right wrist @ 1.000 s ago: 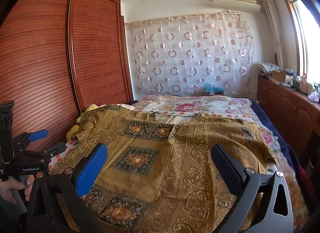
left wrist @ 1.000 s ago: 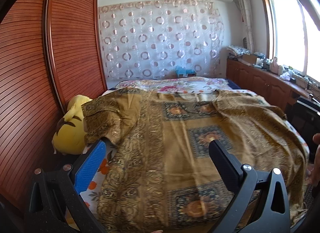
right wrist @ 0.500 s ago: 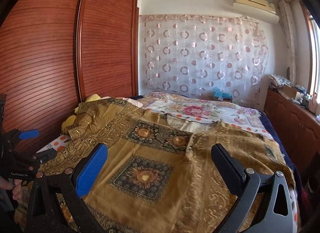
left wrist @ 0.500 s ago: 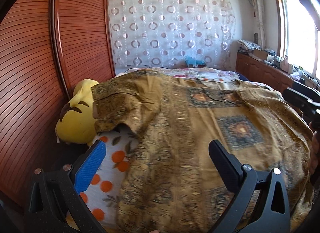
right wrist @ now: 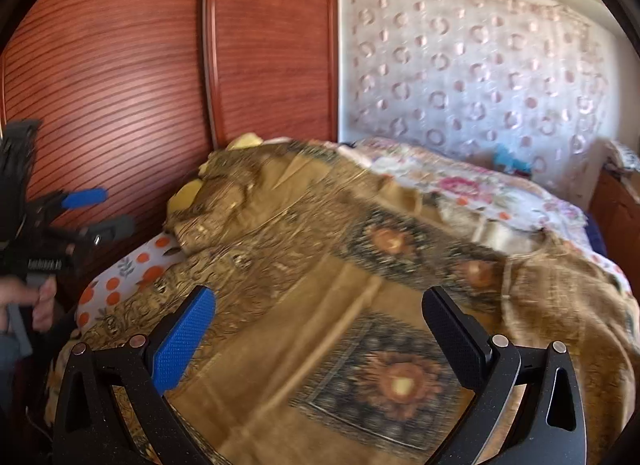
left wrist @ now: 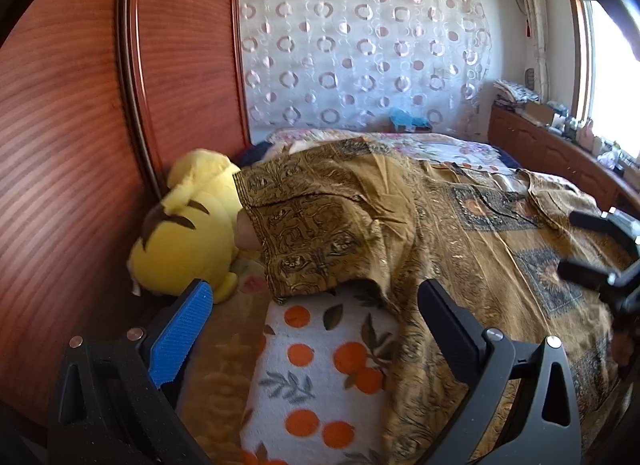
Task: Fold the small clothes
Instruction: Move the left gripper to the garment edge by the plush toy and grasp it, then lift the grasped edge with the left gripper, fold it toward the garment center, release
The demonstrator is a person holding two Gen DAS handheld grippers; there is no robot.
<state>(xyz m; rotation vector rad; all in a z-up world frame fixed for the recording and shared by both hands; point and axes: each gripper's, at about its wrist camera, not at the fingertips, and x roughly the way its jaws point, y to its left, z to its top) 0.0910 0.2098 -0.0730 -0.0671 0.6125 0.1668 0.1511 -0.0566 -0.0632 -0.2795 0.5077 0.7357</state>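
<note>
1. Standing on the far left is a brown wardrobe [left wrist: 80,145] with thin lines across its doors.
2. Next to it a yellow plush [left wrist: 188,233] lies at the edge of the bed, down by the wardrobe.
3. One sleeve [left wrist: 316,241] of the shirt [left wrist: 480,249] lies partly over the plush.
4. Under that sleeve you can see a white blanket [left wrist: 320,377] with oranges and leaves on it.
5. The left gripper [left wrist: 312,329] is above this blanket, at the near left corner of the bed. Its fingers are wide apart and hold nothing. One has a blue pad [left wrist: 180,341] and the other is black.
6. The shirt is gold-brown with dark squares and flowers. It is spread flat over most of the bed, with the front facing up.
7. The right gripper [right wrist: 320,333] is over the middle of the shirt. Its fingers are wide apart too, and nothing is between them. This view is a bit blurry.
8. In the right view, the left gripper [right wrist: 88,213] shows far to the left, with a hand [right wrist: 36,301] below it.
9. Behind the shirt lies a flowery sheet [left wrist: 420,145], and a curtain [left wrist: 360,53] with rings hangs at the back.
10. On the far right are a low cabinet [left wrist: 540,145] and a bright window [left wrist: 608,77].
</note>
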